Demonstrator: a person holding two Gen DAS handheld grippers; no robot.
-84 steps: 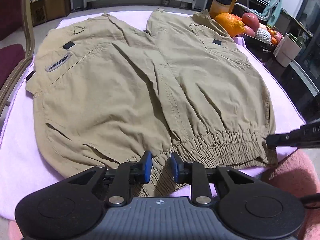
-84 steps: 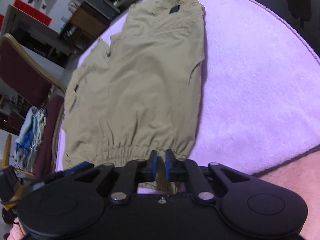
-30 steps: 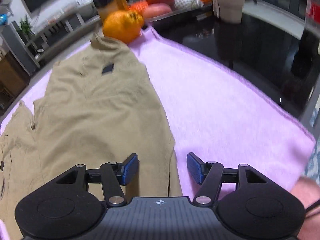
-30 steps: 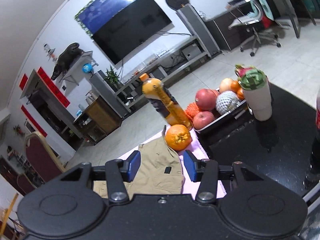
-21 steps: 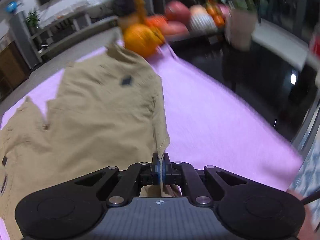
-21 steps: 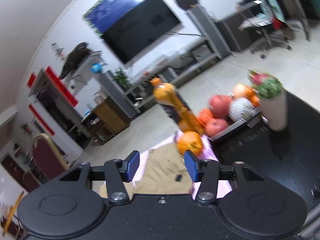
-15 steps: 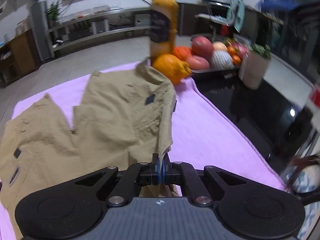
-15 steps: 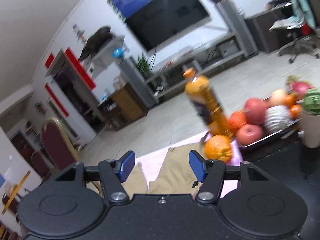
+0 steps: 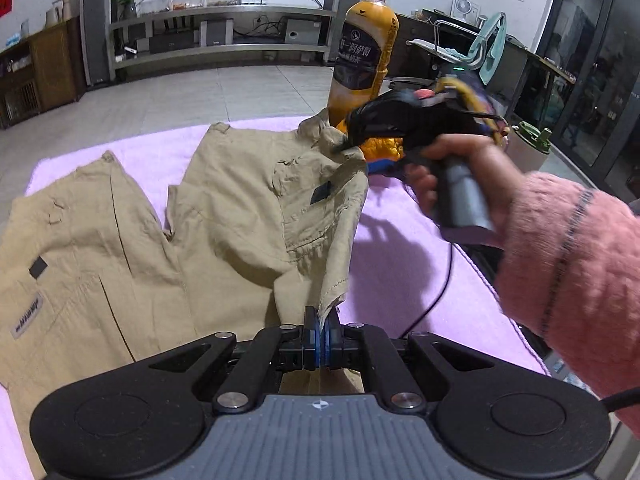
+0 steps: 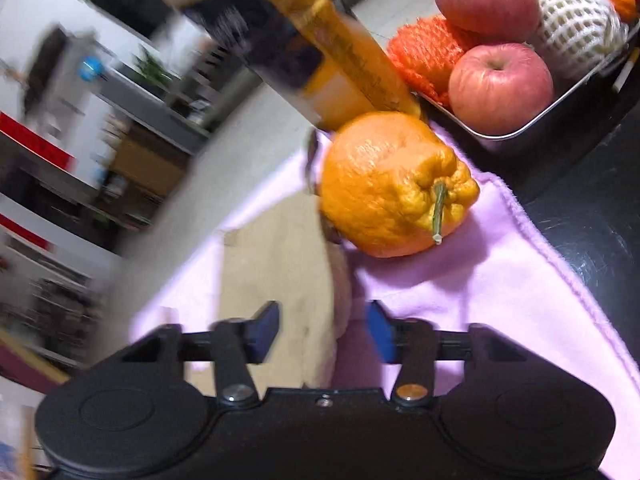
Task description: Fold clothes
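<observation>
A khaki jacket (image 9: 224, 208) lies spread on a lilac towel (image 9: 404, 264). My left gripper (image 9: 320, 338) is shut on the jacket's right front edge near the hem and holds it lifted off the towel. My right gripper (image 9: 360, 150) reaches down at the jacket's collar by the orange. In the right wrist view the right gripper (image 10: 324, 328) is open, its blue pads (image 10: 266, 330) either side of the jacket's far edge (image 10: 280, 280), just short of the orange (image 10: 392, 188).
An orange drink bottle (image 9: 364, 48) stands behind the orange at the towel's far edge. A metal tray of apples and other fruit (image 10: 504, 68) sits on the black table (image 10: 592, 192) to the right. A cable (image 9: 440, 280) trails across the towel.
My left gripper has shut on the jacket's right edge and lifted it. My right gripper has swung down from facing the room to the collar beside the orange, still open.
</observation>
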